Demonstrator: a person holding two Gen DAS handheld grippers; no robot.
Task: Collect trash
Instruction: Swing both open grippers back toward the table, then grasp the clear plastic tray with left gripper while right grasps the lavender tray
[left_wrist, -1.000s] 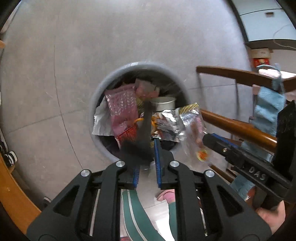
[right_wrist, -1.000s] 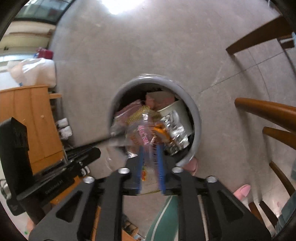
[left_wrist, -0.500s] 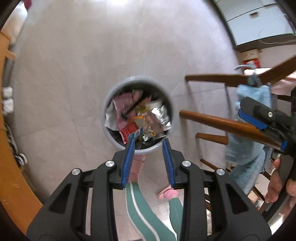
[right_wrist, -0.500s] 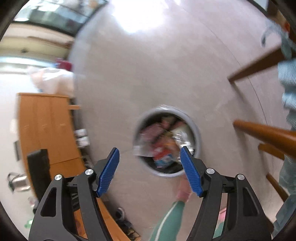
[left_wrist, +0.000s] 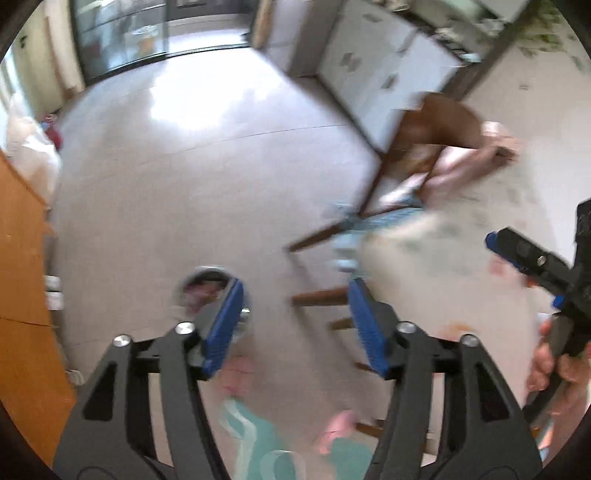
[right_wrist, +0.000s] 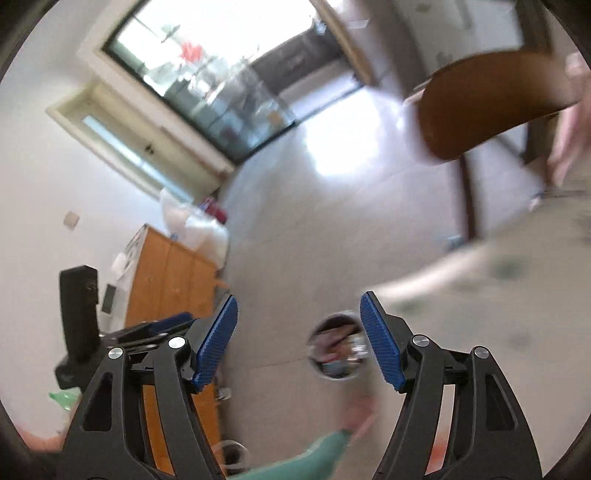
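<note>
Now both grippers hang well above the floor, and each has just been opening its jaws with nothing between the blue pads. The left gripper stands apart, the round trash bin low at its ten o'clock, partly behind one finger and full of wrappers. The right gripper is spread wider; the bin sits just inside its right-hand pad, at about four o'clock. A wooden chair stands at one o'clock, an orange cabinet at ten. Everything is blurred.
</note>
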